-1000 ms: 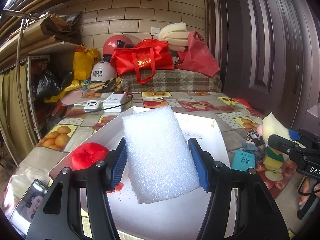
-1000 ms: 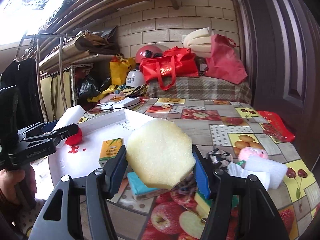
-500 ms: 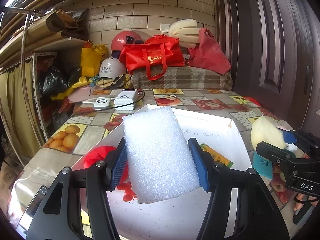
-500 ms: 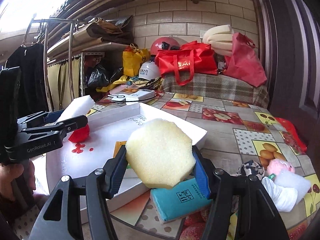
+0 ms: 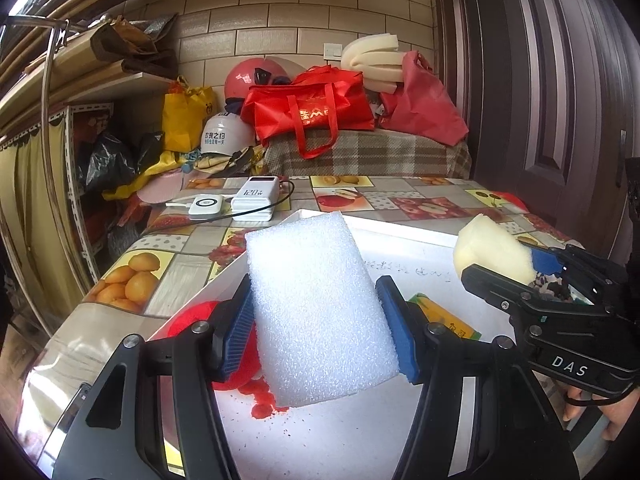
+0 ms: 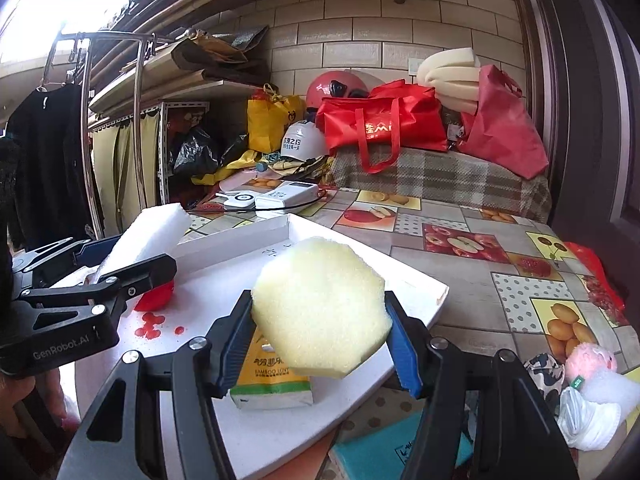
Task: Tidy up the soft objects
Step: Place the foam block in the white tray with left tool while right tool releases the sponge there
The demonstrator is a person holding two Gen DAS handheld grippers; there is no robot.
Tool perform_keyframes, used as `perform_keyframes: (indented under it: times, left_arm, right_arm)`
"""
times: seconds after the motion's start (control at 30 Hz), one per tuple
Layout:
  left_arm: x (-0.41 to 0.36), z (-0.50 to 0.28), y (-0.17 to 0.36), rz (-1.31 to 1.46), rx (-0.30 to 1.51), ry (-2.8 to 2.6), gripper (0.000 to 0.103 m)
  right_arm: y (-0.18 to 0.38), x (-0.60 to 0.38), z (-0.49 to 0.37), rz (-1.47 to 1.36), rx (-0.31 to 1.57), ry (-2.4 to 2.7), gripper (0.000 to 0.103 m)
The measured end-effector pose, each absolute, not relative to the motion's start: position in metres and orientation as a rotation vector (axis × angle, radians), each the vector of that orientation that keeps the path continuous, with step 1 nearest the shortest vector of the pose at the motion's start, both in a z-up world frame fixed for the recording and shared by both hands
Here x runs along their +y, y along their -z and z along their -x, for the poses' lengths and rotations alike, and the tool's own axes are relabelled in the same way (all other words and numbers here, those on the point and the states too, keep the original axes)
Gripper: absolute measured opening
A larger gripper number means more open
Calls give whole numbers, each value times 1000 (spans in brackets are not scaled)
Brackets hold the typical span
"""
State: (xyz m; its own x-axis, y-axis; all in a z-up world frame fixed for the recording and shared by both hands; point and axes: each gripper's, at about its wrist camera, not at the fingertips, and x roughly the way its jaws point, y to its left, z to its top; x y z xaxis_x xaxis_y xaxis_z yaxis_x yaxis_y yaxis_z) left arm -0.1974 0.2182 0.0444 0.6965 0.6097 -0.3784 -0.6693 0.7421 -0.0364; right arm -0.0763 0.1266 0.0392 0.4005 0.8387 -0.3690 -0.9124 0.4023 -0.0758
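Only the right wrist view shows the pink plush (image 6: 591, 361) beside the tray (image 6: 424, 280).

Both grippers are built of black angular arms fitted with silver screws and ribbed blue pads (image 5: 236, 330); "DAS" is printed on the right gripper (image 5: 496, 264), "GenRobot.AI" on the left gripper (image 6: 132, 248)

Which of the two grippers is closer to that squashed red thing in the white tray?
Left. The left gripper, clamping white foam, hangs right beside the red thing. The right gripper, holding a yellow sponge, is across the tray.
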Motion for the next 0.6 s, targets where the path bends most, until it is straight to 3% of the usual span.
perform_keyframes:
  times: [0.4,0.5,0.53,0.6]
  left_arm:
    - [225,183,-42,175,407,-727,60]
    - [225,182,-42,171,414,-746,61]
    - [225,184,-42,174,406,-756,65]
    - [225,188,-43,182,389,-768,81]
  right_arm:
    - [-36,155,53,288,376,-1102,63]
    - [-32,166,57,346,395,-1107,76]
    - [-32,167,58,357,394,-1102,85]
    - [-33,164,61,356,372,-1098,85]
